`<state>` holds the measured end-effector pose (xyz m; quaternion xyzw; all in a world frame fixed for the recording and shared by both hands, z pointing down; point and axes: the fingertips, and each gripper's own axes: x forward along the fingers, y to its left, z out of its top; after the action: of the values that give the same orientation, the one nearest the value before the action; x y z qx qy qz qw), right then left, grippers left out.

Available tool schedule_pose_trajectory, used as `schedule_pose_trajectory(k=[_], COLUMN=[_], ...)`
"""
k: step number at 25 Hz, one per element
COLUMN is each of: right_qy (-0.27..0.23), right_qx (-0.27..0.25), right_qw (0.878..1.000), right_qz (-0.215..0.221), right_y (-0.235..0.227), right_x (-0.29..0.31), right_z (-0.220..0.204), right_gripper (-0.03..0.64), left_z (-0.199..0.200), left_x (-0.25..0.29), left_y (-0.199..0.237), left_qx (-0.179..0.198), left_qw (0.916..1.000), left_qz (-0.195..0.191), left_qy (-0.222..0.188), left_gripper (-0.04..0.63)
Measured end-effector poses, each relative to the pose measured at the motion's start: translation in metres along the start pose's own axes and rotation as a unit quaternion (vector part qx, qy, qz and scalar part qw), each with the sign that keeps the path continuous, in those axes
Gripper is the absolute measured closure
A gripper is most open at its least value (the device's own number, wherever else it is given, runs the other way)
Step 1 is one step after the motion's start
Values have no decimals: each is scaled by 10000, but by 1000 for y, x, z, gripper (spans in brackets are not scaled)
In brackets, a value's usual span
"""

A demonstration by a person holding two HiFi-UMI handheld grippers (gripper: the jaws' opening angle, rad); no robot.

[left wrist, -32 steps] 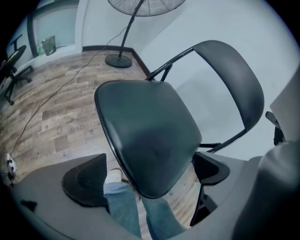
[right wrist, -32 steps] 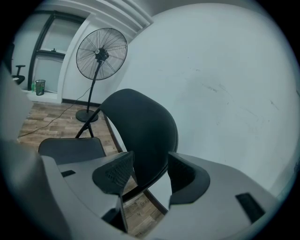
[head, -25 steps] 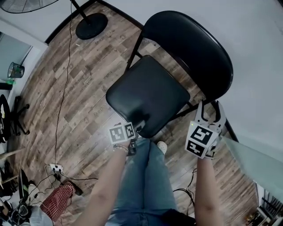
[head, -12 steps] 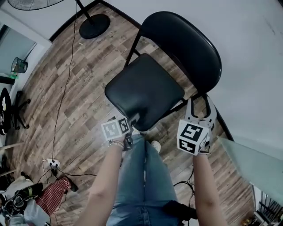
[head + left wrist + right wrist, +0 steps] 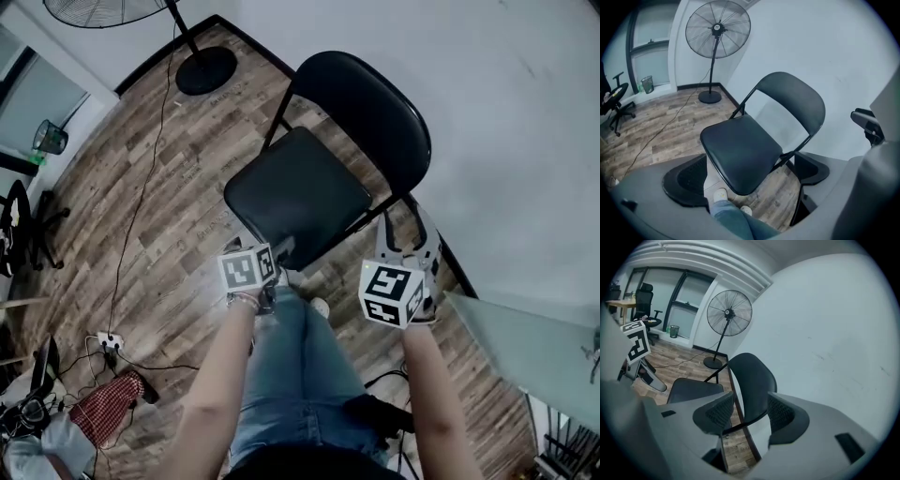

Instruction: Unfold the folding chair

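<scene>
The black folding chair [image 5: 300,197] stands unfolded on the wood floor, its seat [image 5: 738,152] level and its backrest [image 5: 370,117] up against the white wall. In the head view my left gripper [image 5: 279,251] hangs just over the seat's front edge without touching it. Its jaws are open, and only the seat and floor show in the wide gap [image 5: 747,177]. My right gripper [image 5: 408,232] hovers by the chair's right frame tube [image 5: 745,423]. It is open too, the tube and backrest showing farther off between its pads [image 5: 717,413].
A pedestal fan [image 5: 717,30] with a round base [image 5: 206,70] stands at the back left, and its cable [image 5: 141,187] runs to a power strip [image 5: 110,342]. The person's jeans [image 5: 300,375] and white shoes are just in front of the seat. An office chair [image 5: 23,230] stands far left.
Both grippers have risen and drawn back from the chair. The left one has come off the seat's front edge. The chair stands as before.
</scene>
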<state>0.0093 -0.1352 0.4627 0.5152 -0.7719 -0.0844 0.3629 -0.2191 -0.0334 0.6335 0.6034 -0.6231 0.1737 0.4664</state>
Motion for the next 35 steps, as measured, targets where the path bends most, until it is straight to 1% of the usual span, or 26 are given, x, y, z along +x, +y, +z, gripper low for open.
schedule_pose_trajectory(k=[6, 10, 13, 17, 19, 22, 25, 27, 31, 35], right_qy=[-24, -133, -236, -387, -450, -533, -670, -852, -1189, -1306], right_qx=[190, 295, 294, 269, 262, 362, 568, 761, 1154, 1153], right_qw=[9998, 9995, 9993, 9989, 9986, 9978, 9960, 9934, 9861, 9846], right_qz=[-87, -46, -37, -62, -106, -143, -171, -102, 157, 145], right_y=[-20, -25, -29, -34, -39, -47, -54, -57, -58, -60], right_x=[-34, -55, -69, -89, -98, -107, -116, -125, -140, -152], right_z=[11, 20, 28, 40, 46, 54, 64, 73, 90, 99], right_gripper=[416, 423, 433, 436, 436, 436, 437, 439, 443, 443], left_z=[11, 20, 29, 44, 53, 68, 86, 95, 113, 125], left_x=[-38, -60, -75, -98, -110, -128, -149, -162, -184, -199], left_y=[-12, -24, -34, -48, -57, -73, -87, -94, -109, -120], left_qx=[367, 705, 1000, 1335, 1508, 1800, 2013, 2100, 2311, 2542], left_qw=[9992, 9968, 9931, 9857, 9806, 9700, 9587, 9522, 9380, 9252], left_qz=[56, 100, 100, 36, -2, -41, -98, -137, -143, -186], left_qy=[-150, -367, -612, -1026, -1252, -1631, -2007, -2213, -2579, -2810], left_gripper=[46, 46, 46, 48, 48, 47, 48, 48, 48, 48])
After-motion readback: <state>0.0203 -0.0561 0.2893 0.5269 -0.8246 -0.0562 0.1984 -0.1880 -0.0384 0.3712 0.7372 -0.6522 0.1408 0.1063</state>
